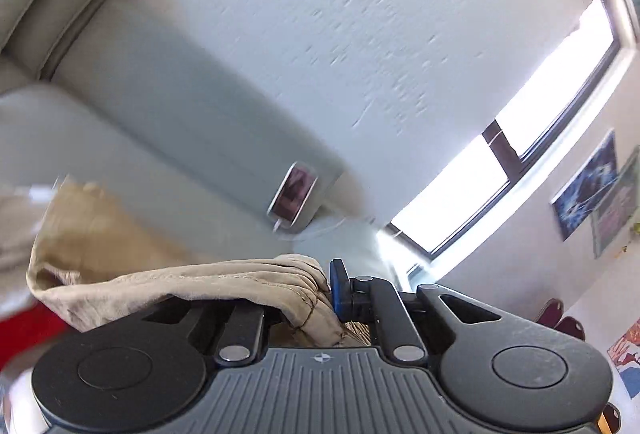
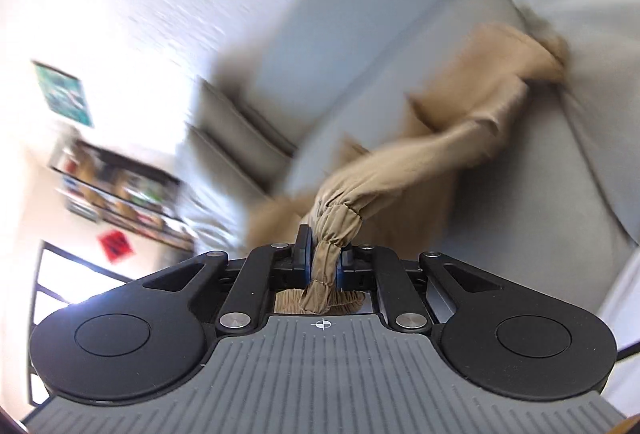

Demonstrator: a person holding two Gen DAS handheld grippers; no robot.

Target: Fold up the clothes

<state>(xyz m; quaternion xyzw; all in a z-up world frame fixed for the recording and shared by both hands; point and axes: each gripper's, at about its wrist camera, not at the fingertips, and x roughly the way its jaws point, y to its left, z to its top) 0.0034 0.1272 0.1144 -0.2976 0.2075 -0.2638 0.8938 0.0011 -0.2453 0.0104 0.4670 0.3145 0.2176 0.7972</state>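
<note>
Soft grey sofa cushions (image 2: 560, 161) fill the room behind our two tools, and we use this sofa as our landmark.

Closest to us, our right gripper (image 2: 323, 268) is squeezed tight on the bunched, stretchy edge of the tan garment (image 2: 460, 137). We think this is the waistband. Our left gripper (image 1: 320, 298) also looks clamped on the tan cloth, which hangs over one finger and hides it, so we see only the other blue pad (image 1: 335, 290).

From both tools the cloth stretches away and down. Its far end lies crumpled on the sofa seat, by the crease where the seat meets the backrest.

What could go wrong? Each tool holds only a small pinch of cloth, so a quick tug could pull it free, and the garment would drop back on the sofa in a heap. The cloth also looks twisted between our hands, so it may not hang flat for folding.

Both tools point nearly level, tipped a little down toward the sofa. A phone (image 1: 292, 193) rests on the sofa top beyond the cloth.
</note>
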